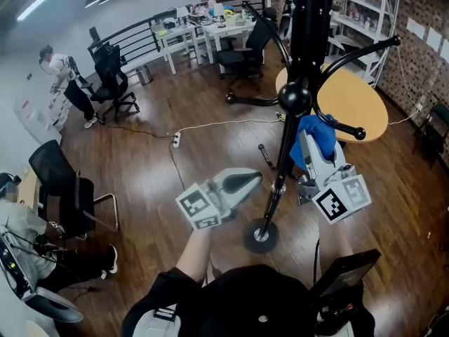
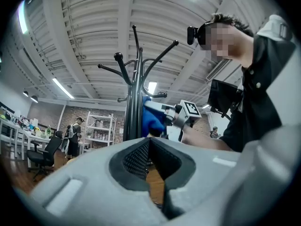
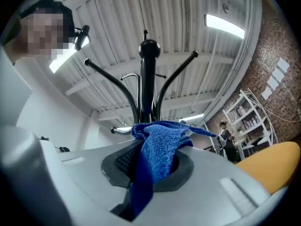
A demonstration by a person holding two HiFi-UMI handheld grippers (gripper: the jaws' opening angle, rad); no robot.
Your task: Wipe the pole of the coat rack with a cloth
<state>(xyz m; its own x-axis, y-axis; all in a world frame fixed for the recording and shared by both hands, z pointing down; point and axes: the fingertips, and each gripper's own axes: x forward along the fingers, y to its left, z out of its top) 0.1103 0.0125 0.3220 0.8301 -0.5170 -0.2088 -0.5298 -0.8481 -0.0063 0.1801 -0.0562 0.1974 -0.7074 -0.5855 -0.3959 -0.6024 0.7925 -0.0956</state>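
Right gripper [image 1: 307,146]: jaws clamped on the blue knitted cloth [image 1: 317,133], which lies against the right side of the black metal coat rack pole [image 1: 283,156]. Left gripper [image 1: 250,180]: jaws together, empty, just left of the pole.

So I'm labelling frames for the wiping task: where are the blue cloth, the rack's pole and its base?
blue cloth [image 3: 157,154]: right gripper view, knit fold at the jaws.
pole [image 1: 283,156]: head view, mid shaft.
base [image 1: 250,243]: head view, disc's left edge.
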